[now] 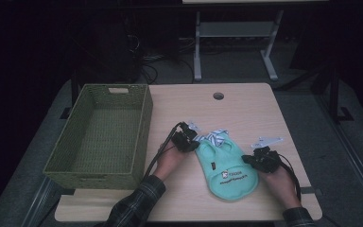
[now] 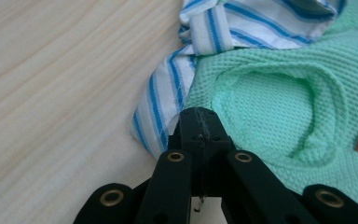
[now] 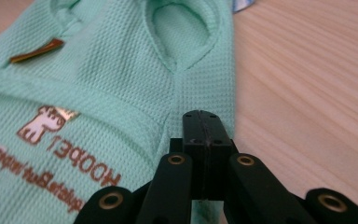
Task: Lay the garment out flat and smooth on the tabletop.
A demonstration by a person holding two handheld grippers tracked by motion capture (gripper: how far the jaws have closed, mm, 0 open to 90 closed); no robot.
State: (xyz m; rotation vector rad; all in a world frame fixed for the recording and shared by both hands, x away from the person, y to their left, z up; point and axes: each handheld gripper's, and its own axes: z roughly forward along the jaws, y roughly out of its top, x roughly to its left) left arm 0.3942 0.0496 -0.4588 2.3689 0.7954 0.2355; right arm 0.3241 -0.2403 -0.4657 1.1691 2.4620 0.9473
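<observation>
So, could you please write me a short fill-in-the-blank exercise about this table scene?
1. The small garment between the grippers is mint ____.
2. Its collar is white with ____ stripes.
3. The woven basket stands at the table's ____ side in the high view.

Missing words: green; blue; left

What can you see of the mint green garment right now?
The mint green garment is a small sleeveless waffle-knit top with a blue-striped white collar, brown print and a small brown tag. It lies flat on the wooden table, right of the basket. The left gripper and right gripper, jaws together, meet its edges.
</observation>
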